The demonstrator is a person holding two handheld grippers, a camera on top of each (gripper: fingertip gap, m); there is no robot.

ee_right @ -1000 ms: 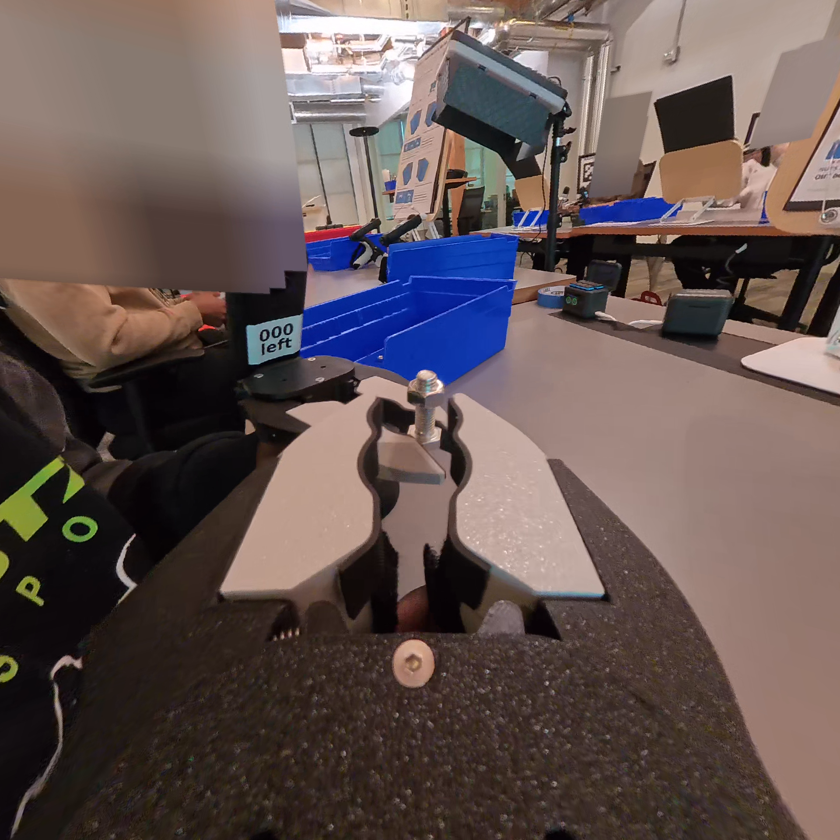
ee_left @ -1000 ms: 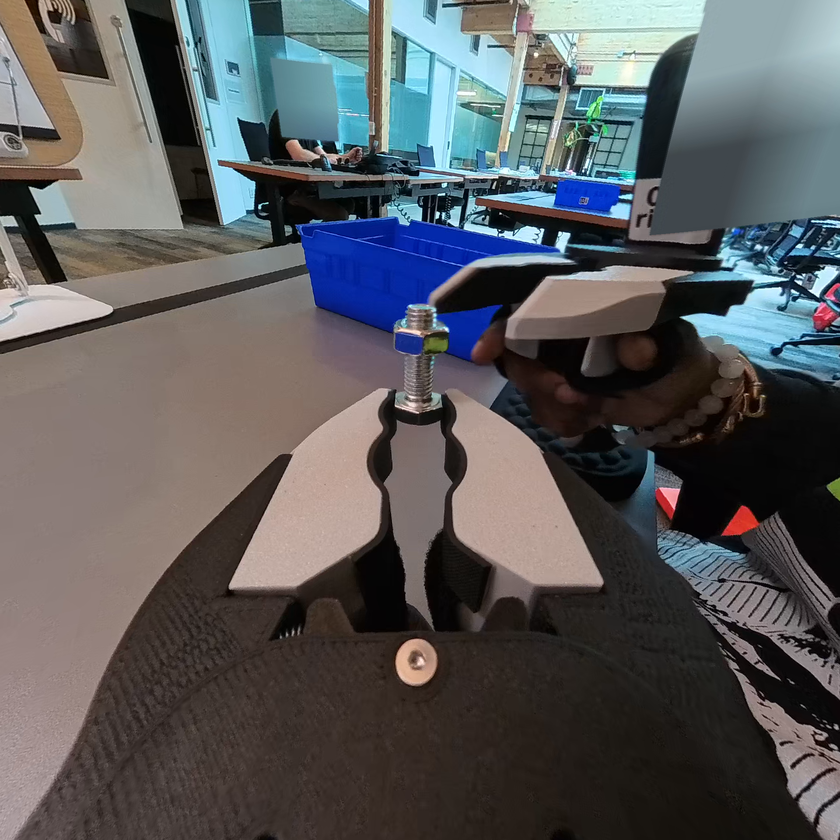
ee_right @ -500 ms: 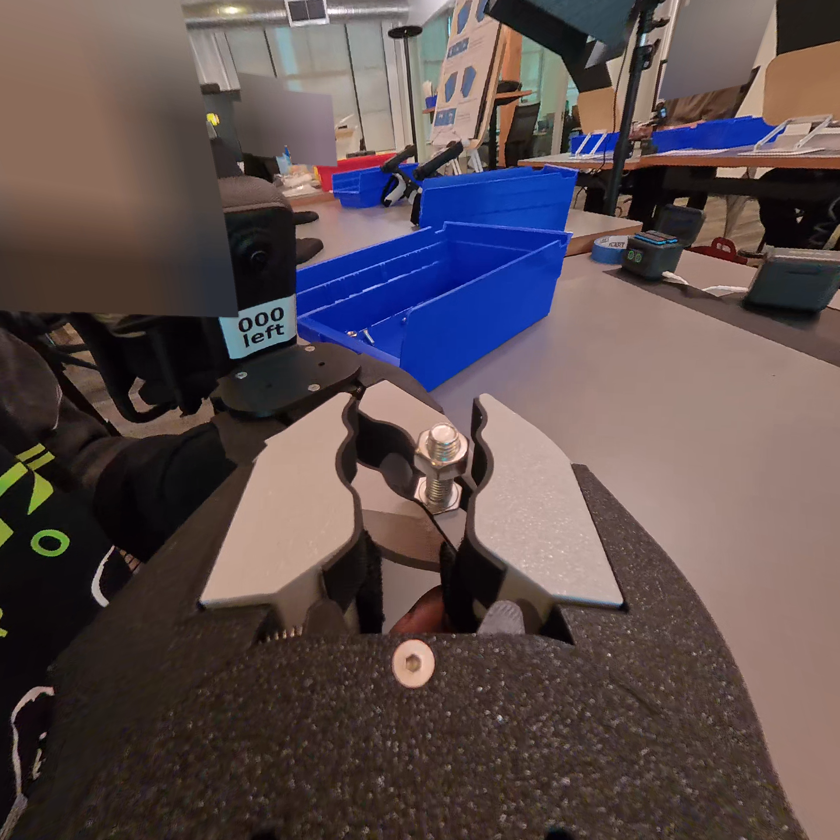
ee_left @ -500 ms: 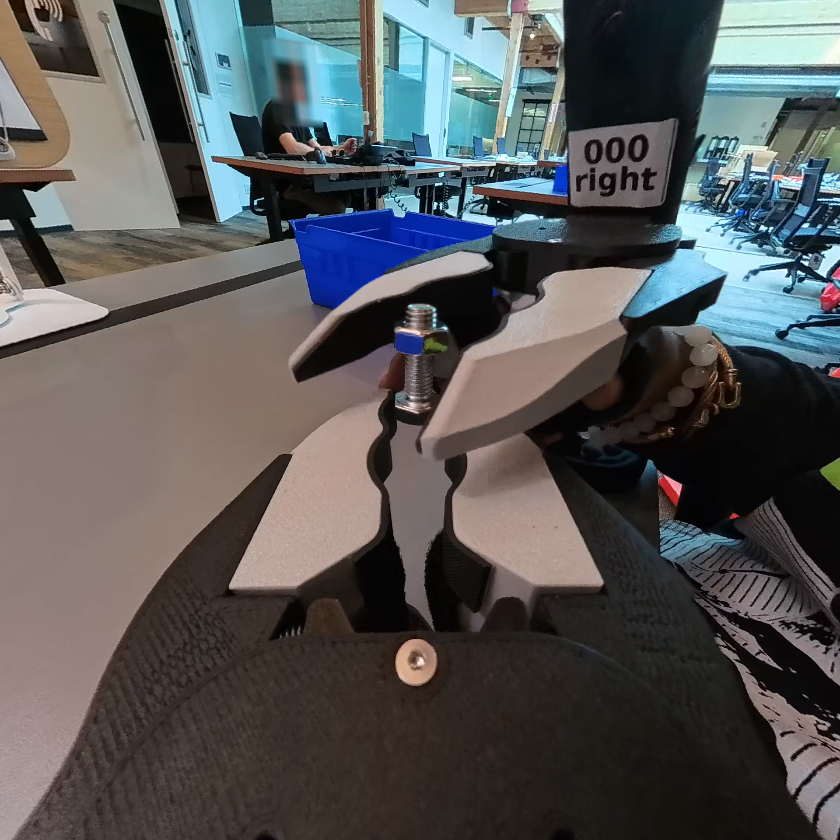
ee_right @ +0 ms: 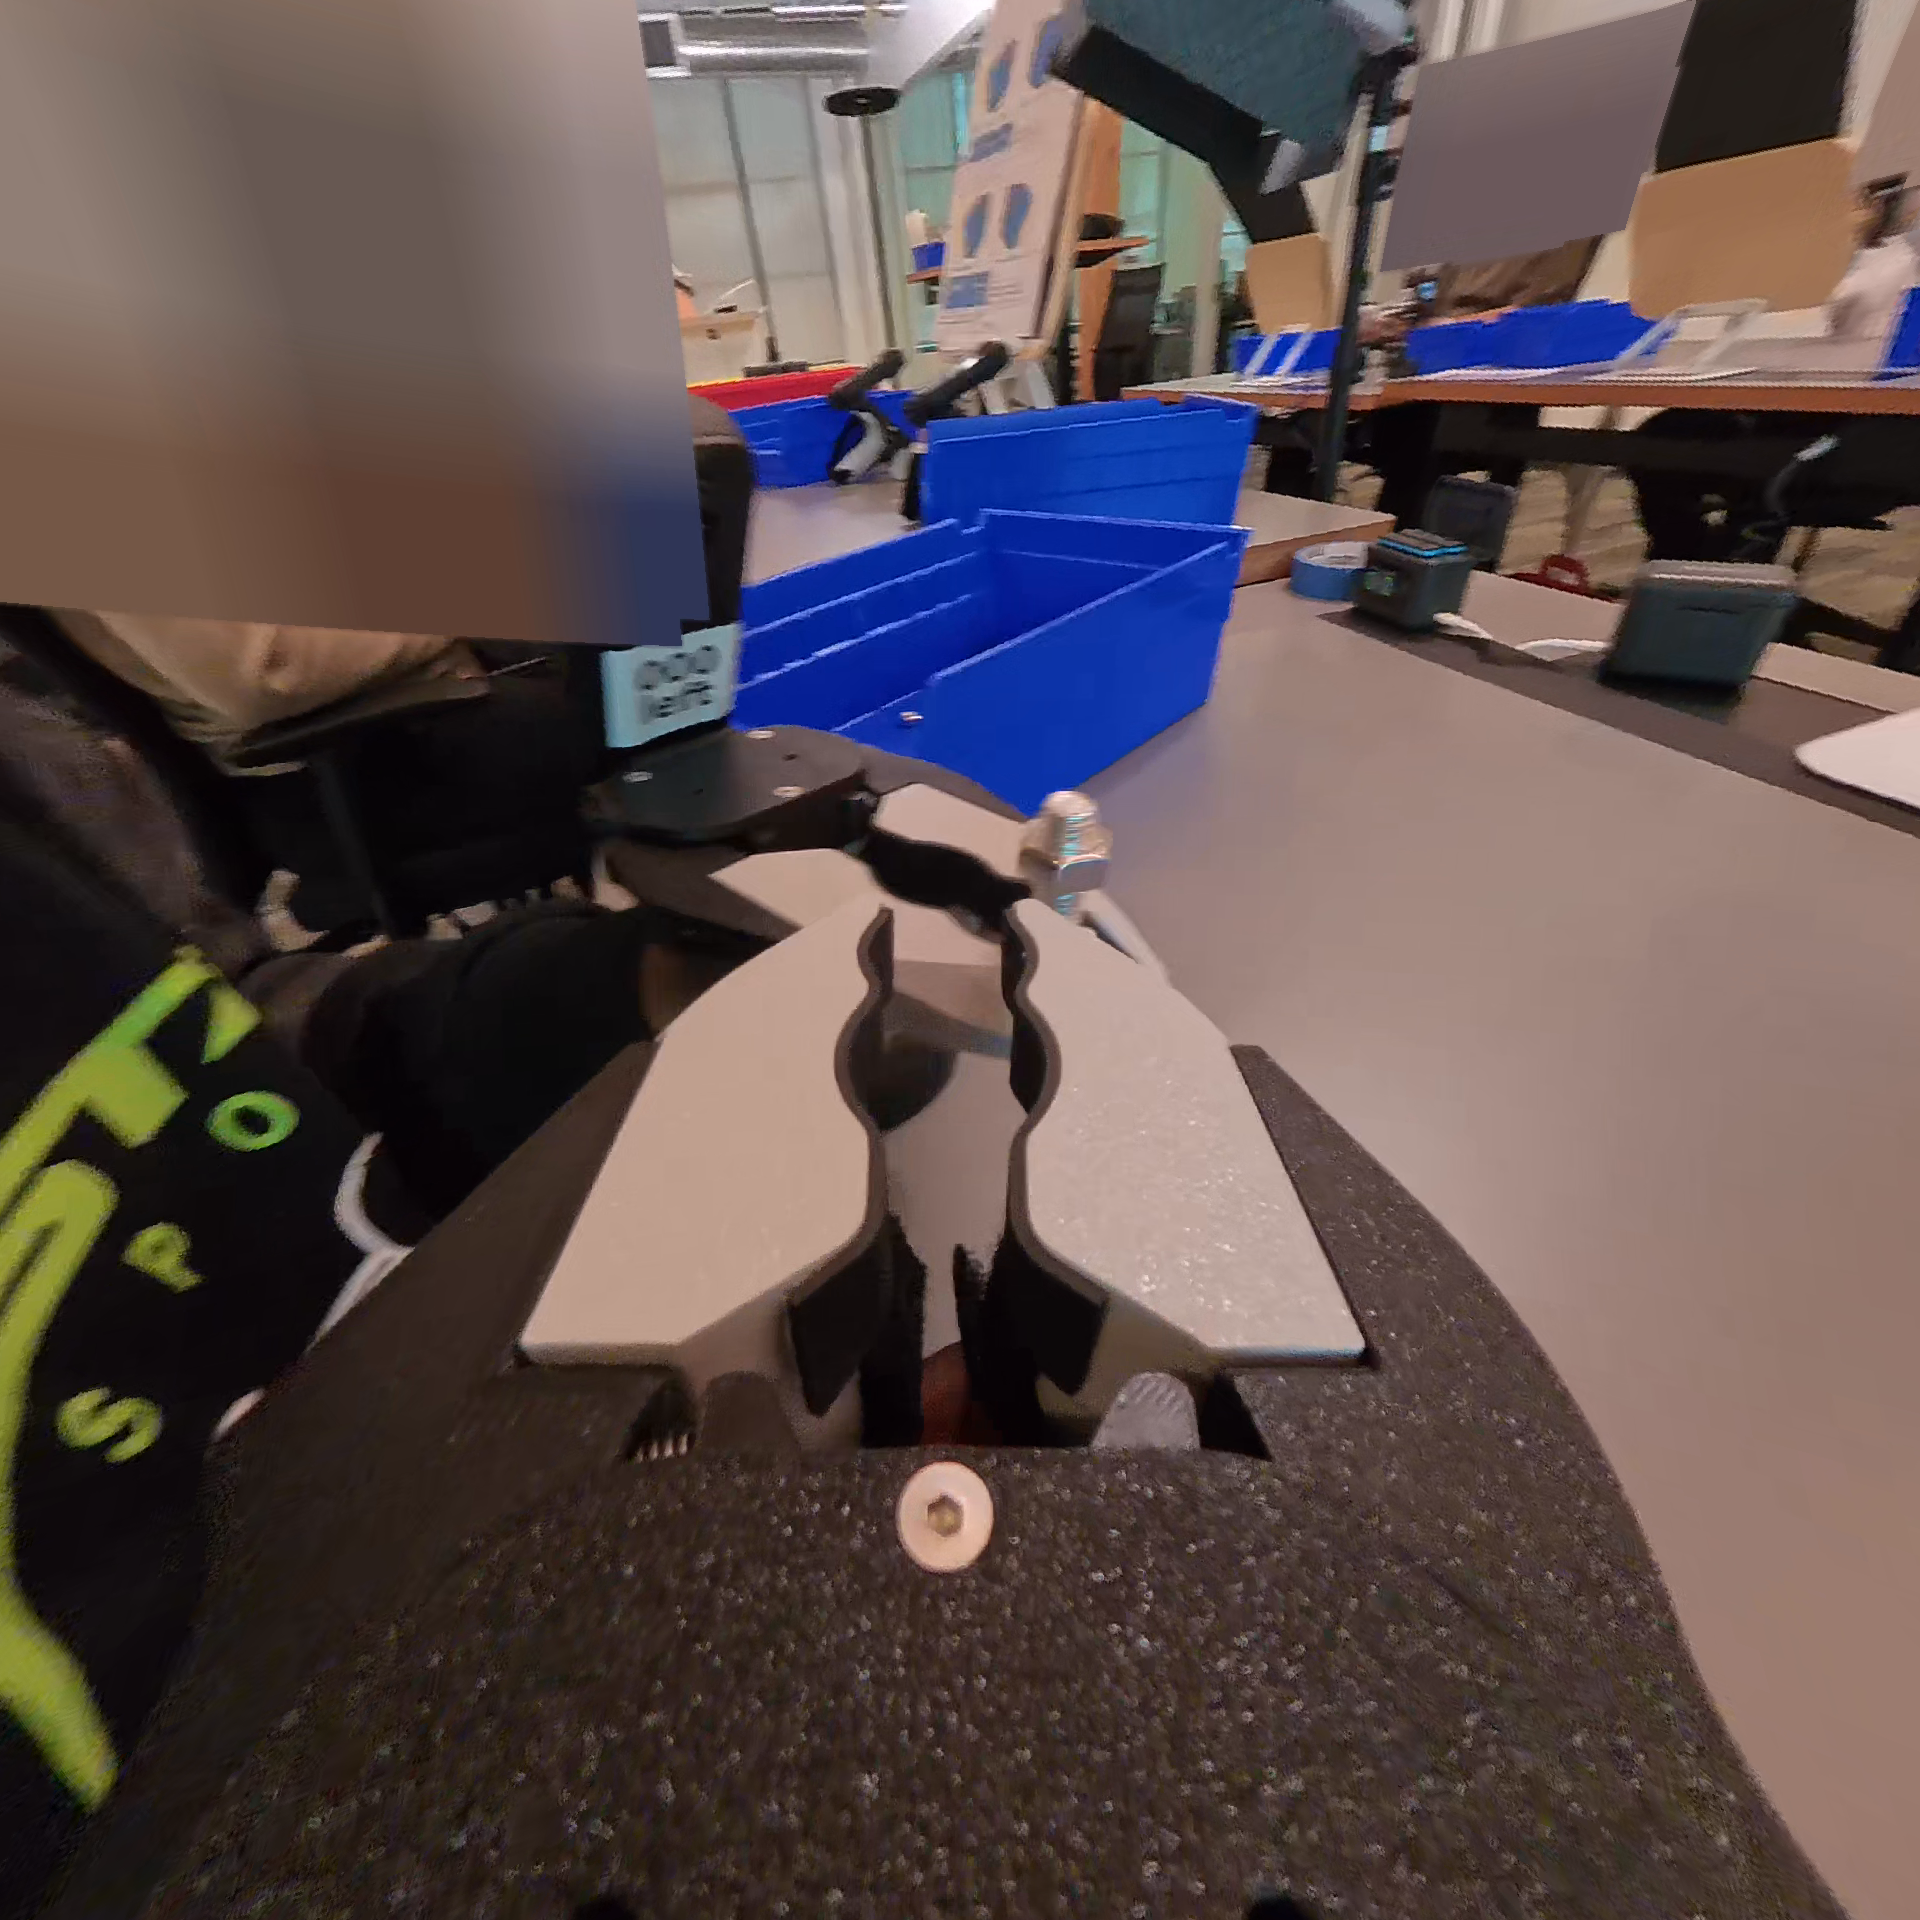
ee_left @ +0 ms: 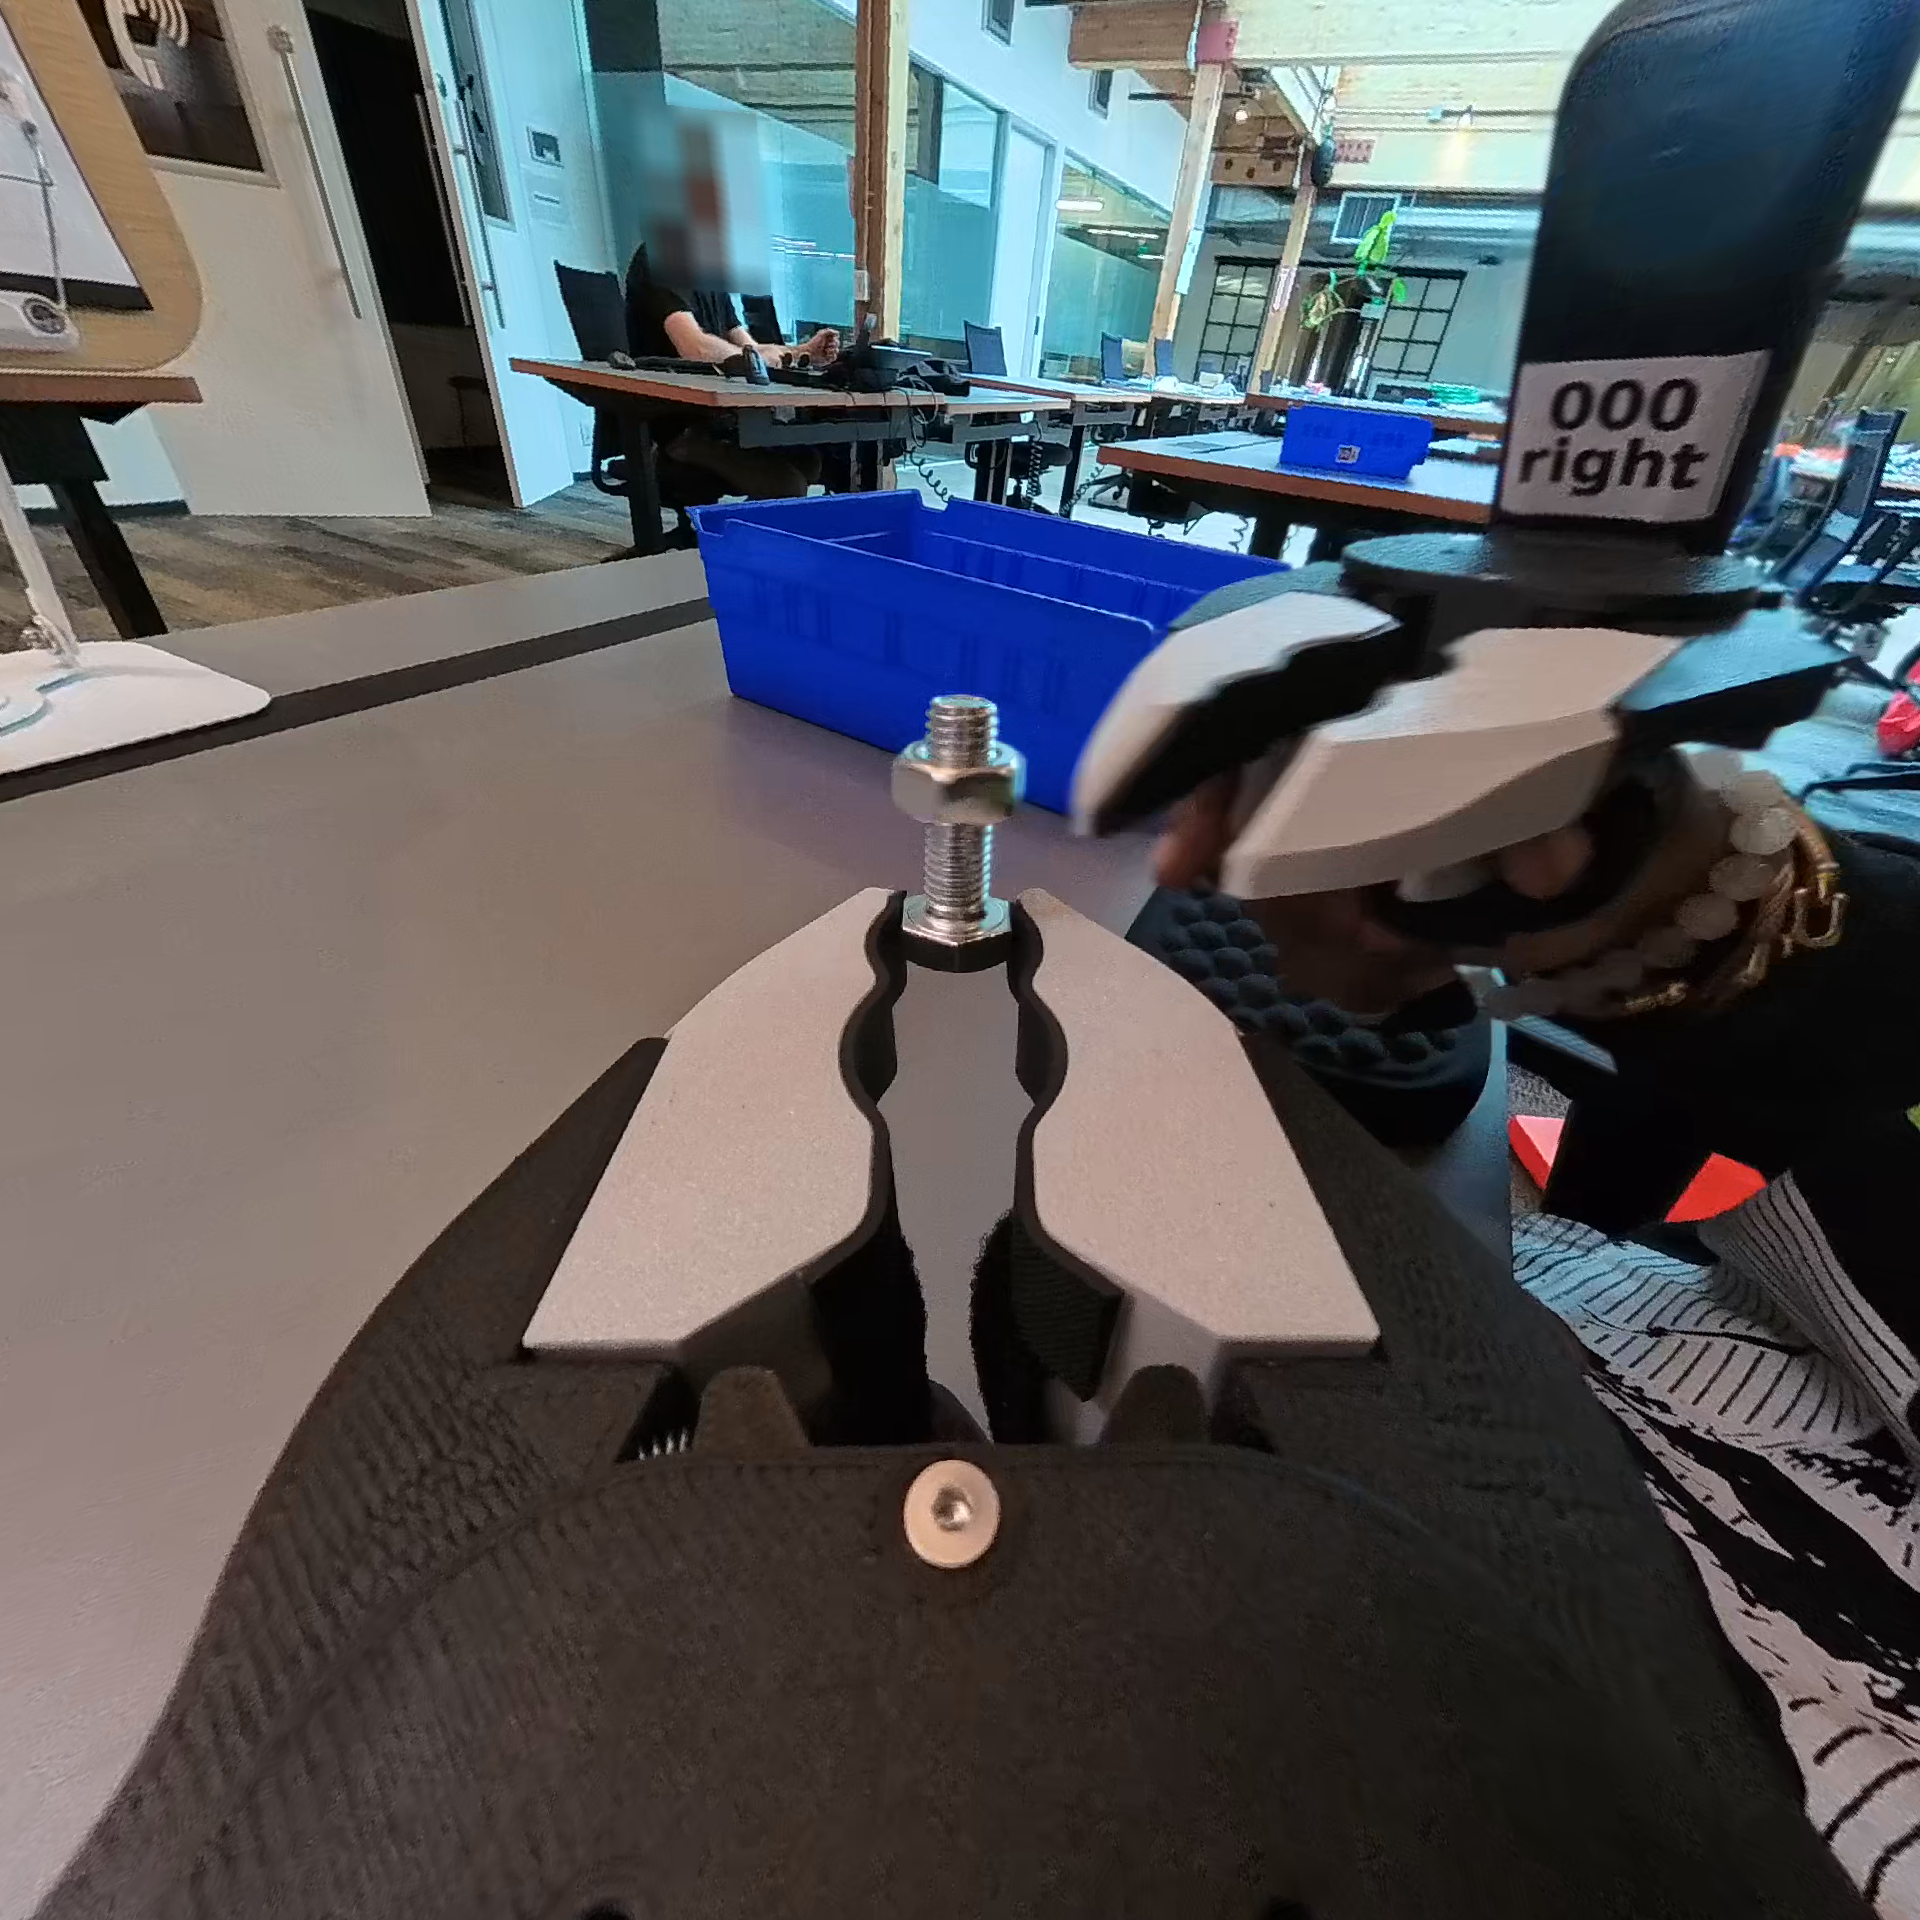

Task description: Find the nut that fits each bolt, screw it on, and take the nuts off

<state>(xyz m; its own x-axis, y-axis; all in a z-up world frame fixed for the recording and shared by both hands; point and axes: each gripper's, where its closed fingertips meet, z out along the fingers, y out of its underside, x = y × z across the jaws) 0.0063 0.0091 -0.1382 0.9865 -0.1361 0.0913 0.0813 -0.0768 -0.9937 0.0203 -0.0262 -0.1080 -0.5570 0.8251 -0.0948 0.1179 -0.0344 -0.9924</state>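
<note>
While the grey table (ee_left: pixel 312 987) and the blue bin (ee_left: pixel 935 613) behind are lying idle, the turning step seems to be in hand. The left gripper (ee_left: pixel 958 935) is clamping the head of the bolt (ee_left: pixel 958 883), pads pressing both sides, shank standing upright. The right gripper (ee_right: pixel 945 914) is hanging just beside it, jaws partly parted and gripping nothing. The nut (ee_left: pixel 956 784) is sitting high on the thread, near the tip, apart from those fingers. Next, I judge, the right jaws are needing to straddle the nut squarely and pinch its flats.
</note>
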